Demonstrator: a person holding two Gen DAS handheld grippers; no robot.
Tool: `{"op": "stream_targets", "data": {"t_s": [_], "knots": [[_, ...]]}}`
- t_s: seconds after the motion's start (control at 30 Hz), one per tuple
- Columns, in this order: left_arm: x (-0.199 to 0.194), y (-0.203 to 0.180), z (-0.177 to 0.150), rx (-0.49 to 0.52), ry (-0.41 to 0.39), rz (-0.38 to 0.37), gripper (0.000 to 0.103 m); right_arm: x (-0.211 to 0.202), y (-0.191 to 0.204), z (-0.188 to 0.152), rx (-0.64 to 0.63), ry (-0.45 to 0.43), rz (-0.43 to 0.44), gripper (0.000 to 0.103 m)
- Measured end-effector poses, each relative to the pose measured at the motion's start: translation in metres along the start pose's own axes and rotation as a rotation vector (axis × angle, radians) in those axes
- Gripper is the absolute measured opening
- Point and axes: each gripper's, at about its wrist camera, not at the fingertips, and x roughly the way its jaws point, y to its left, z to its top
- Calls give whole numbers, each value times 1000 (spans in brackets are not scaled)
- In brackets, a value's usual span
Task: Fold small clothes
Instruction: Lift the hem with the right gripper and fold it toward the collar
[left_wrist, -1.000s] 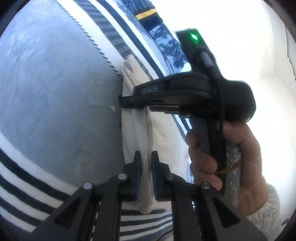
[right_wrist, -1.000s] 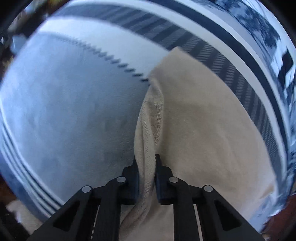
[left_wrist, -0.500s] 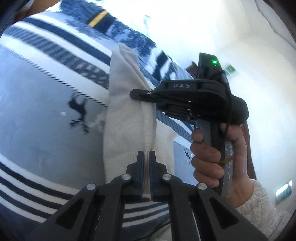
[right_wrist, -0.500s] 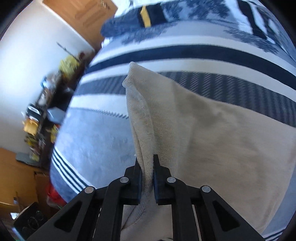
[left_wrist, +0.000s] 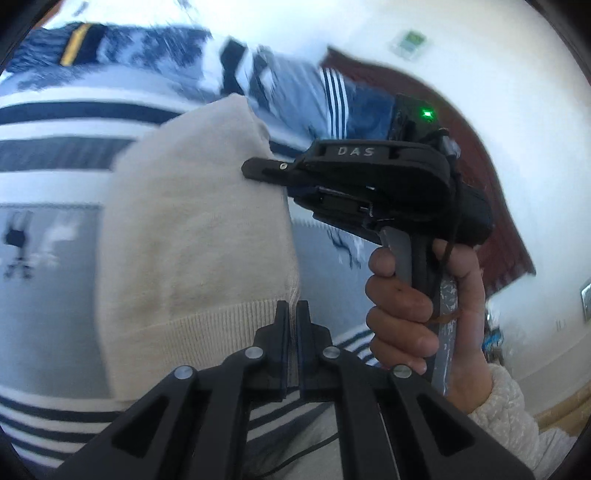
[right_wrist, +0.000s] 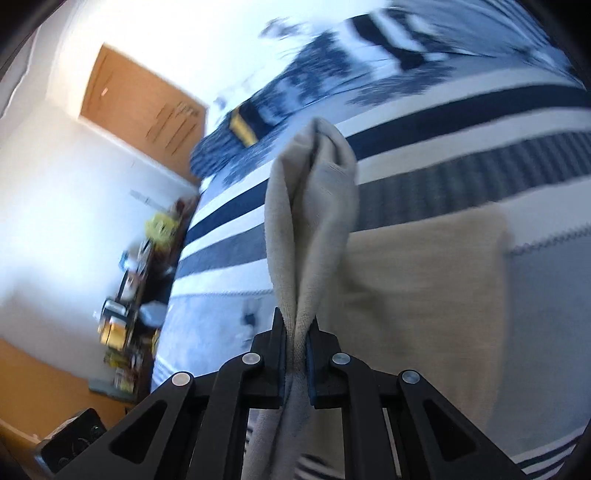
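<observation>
A cream knit garment (left_wrist: 192, 236) hangs lifted above a blue, white and navy striped blanket (left_wrist: 48, 155). My left gripper (left_wrist: 293, 314) is shut on its ribbed hem at the garment's near right corner. In the left wrist view a hand holds the right gripper (left_wrist: 258, 170), whose tip pinches the garment's far right edge. In the right wrist view my right gripper (right_wrist: 295, 332) is shut on a bunched fold of the cream garment (right_wrist: 314, 221), and the rest of the cloth (right_wrist: 424, 280) spreads to the right over the blanket (right_wrist: 461, 122).
The striped blanket covers a bed. A dark blue folded item with a yellow band (right_wrist: 242, 127) lies at its far end. Left of the bed stand a cluttered shelf (right_wrist: 129, 288) and an orange-brown door (right_wrist: 144, 110). A dark red headboard (left_wrist: 491, 192) meets the white wall.
Both grippers have risen and swung across the bed, carrying the cream garment up off the blanket. The garment now hangs spread between them, and more of the room shows.
</observation>
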Motion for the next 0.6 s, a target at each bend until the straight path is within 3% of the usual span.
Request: {"op": "stream_targets", "data": {"t_s": [0.1, 0.17, 0.23, 0.3, 0.43, 0.53, 0.6], "knots": [[51, -5, -9, 18, 105, 23, 3, -4, -62, -15, 122, -12, 35, 8], [85, -5, -21, 41, 185, 65, 3, 6, -100, -32, 182, -12, -7, 8], [107, 0, -33, 43, 247, 108, 3, 16, -128, -49, 224, 7, -22, 8], [113, 4, -41, 42, 272, 130, 3, 24, -149, -66, 285, 9, 20, 7], [96, 7, -43, 26, 240, 116, 3, 12, -137, -59, 220, -17, 59, 8], [95, 12, -40, -9, 248, 105, 3, 17, -130, -44, 163, 6, 6, 13], [99, 12, -38, -12, 254, 111, 3, 29, -137, -25, 185, 30, 13, 31]]}}
